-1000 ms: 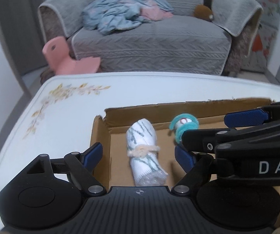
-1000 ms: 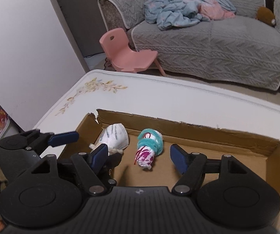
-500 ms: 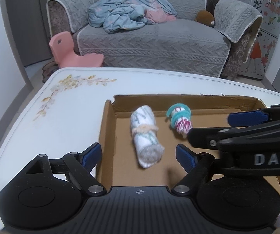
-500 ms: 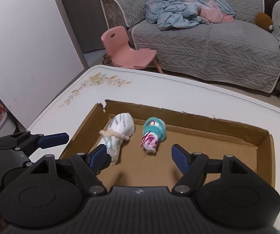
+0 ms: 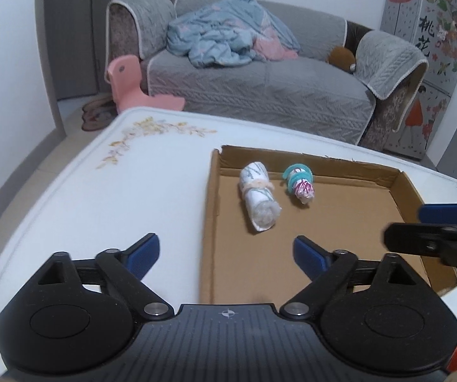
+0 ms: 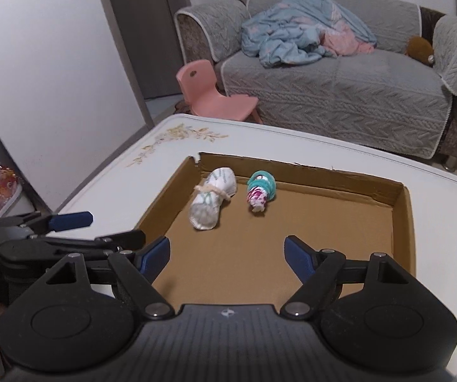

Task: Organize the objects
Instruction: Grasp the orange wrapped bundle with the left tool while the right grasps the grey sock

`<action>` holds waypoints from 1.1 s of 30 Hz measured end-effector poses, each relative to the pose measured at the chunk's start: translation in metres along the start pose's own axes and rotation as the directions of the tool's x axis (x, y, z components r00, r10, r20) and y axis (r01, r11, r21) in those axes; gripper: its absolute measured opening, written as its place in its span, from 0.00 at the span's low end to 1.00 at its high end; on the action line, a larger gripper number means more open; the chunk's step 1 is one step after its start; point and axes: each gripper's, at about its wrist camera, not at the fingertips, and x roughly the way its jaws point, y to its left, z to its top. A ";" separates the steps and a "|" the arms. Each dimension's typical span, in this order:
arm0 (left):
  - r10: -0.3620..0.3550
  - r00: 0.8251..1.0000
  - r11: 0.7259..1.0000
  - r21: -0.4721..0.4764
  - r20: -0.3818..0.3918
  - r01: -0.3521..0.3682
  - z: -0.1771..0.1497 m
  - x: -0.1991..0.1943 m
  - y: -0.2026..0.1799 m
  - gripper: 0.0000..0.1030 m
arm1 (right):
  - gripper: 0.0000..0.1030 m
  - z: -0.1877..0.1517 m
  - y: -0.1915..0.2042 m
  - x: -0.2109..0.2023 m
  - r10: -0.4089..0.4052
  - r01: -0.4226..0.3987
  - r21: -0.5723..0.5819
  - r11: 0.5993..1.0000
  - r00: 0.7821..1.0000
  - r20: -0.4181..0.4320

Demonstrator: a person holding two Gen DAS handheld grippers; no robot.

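The white rolled cloth bundle tied round its middle with a tan string lies inside the shallow brown cardboard tray, near the tray's far left corner. It looks soft and light, likely to squash a little under pressure, so I would take it across the middle at the string, where the roll is tightest. Just beside it, toward the tray's middle and not touching, lies the smaller rolled cloth with a pink pattern, wrapped in a teal band; also soft and light by the look of it, best pinched at the band. Both are stubby cylinders of knit or woven fabric with loose ends, not slippery.

The tray is thin corrugated card with a torn far left corner and low walls, easy to nudge, I think. It sits on the glossy white bench with a painted flower motif.

The left hand-held gripper hangs over the tray's near left wall, jaws spread wide and holding nothing. The right hand-held gripper hovers over the tray's near floor, likewise spread and empty.
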 end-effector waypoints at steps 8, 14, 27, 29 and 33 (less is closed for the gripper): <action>-0.046 0.999 0.997 0.056 0.019 0.044 -0.056 -0.041 0.008 0.96 | 0.78 -0.053 0.003 -0.063 0.006 -0.005 -0.005 1.000 0.998 0.062; -0.083 0.997 0.986 0.148 0.007 0.081 -0.106 -0.052 -0.003 0.99 | 0.80 -0.107 -0.013 -0.088 -0.077 0.075 0.026 0.997 0.994 0.079; -0.181 0.982 0.946 0.262 -0.060 0.191 -0.158 -0.029 -0.015 0.99 | 0.80 -0.178 -0.053 -0.098 -0.196 0.190 0.084 0.978 0.979 0.063; -0.191 0.979 0.948 0.248 -0.065 0.201 -0.158 -0.026 -0.009 0.99 | 0.79 -0.180 -0.053 -0.093 -0.189 0.185 0.071 0.980 0.981 0.052; -0.174 0.983 0.939 0.290 -0.062 0.185 -0.159 -0.026 -0.007 1.00 | 0.73 -0.183 -0.053 -0.086 -0.188 0.186 0.047 0.981 0.981 0.046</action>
